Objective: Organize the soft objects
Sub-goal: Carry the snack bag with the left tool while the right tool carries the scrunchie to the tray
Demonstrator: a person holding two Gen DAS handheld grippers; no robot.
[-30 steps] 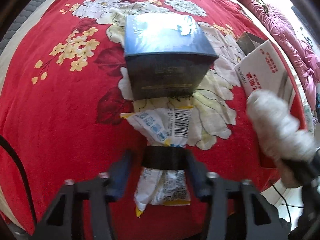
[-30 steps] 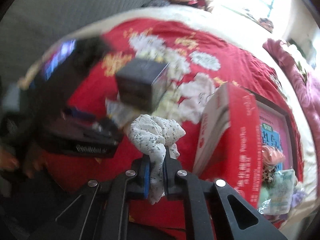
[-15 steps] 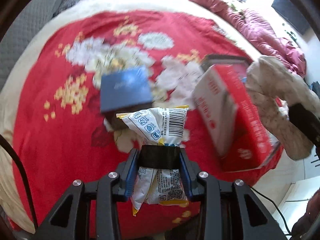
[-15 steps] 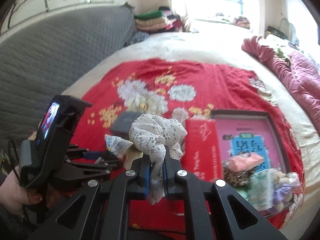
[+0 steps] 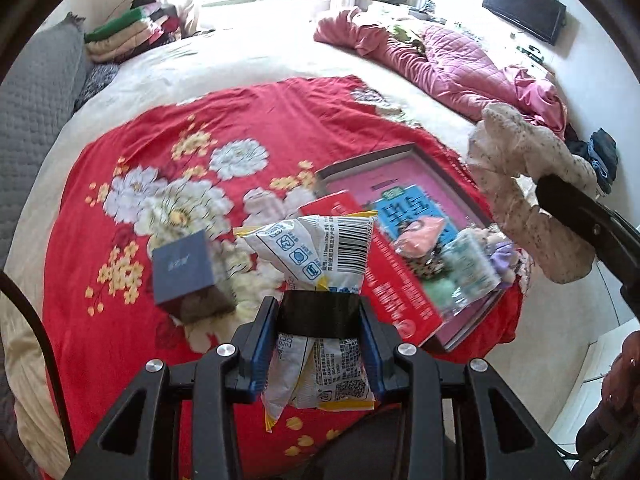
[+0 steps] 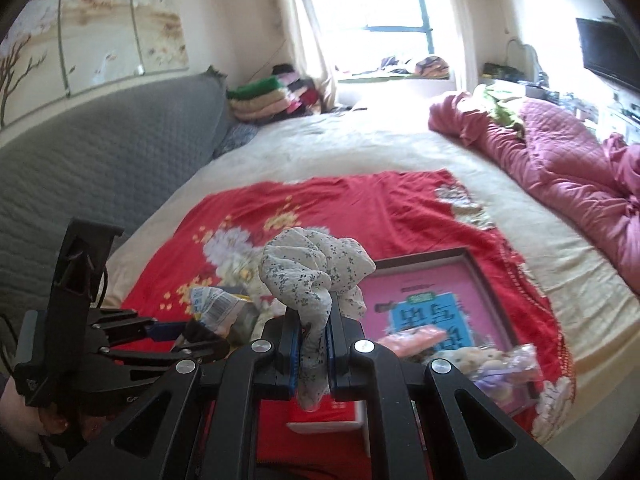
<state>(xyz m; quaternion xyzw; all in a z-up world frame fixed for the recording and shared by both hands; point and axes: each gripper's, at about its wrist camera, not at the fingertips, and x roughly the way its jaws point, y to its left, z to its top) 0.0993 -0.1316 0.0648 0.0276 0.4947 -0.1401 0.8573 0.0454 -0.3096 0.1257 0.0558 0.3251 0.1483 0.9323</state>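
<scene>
My left gripper [image 5: 320, 316] is shut on a white and yellow snack packet [image 5: 320, 252] and holds it up above the red flowered blanket [image 5: 200, 120]. My right gripper [image 6: 314, 332] is shut on a white cloth with small dark flowers [image 6: 312, 272], held in the air; the cloth also shows at the right of the left wrist view [image 5: 528, 184]. A dark-rimmed tray with a pink bottom [image 5: 400, 160] lies on the blanket and holds several soft items in pink, green and lilac [image 5: 452, 256]. The left gripper shows in the right wrist view [image 6: 192, 332].
A red box [image 5: 396, 292] lies against the tray's near side. A dark blue box [image 5: 184, 268] stands on the blanket to the left. A pink quilt [image 6: 560, 160] is bunched on the bed's far right. A grey padded headboard [image 6: 100, 152] is on the left.
Both grippers have risen well above the bed with their loads. The left one closed on the snack packet and lifted it off the blanket. The tray and room have come into view.
</scene>
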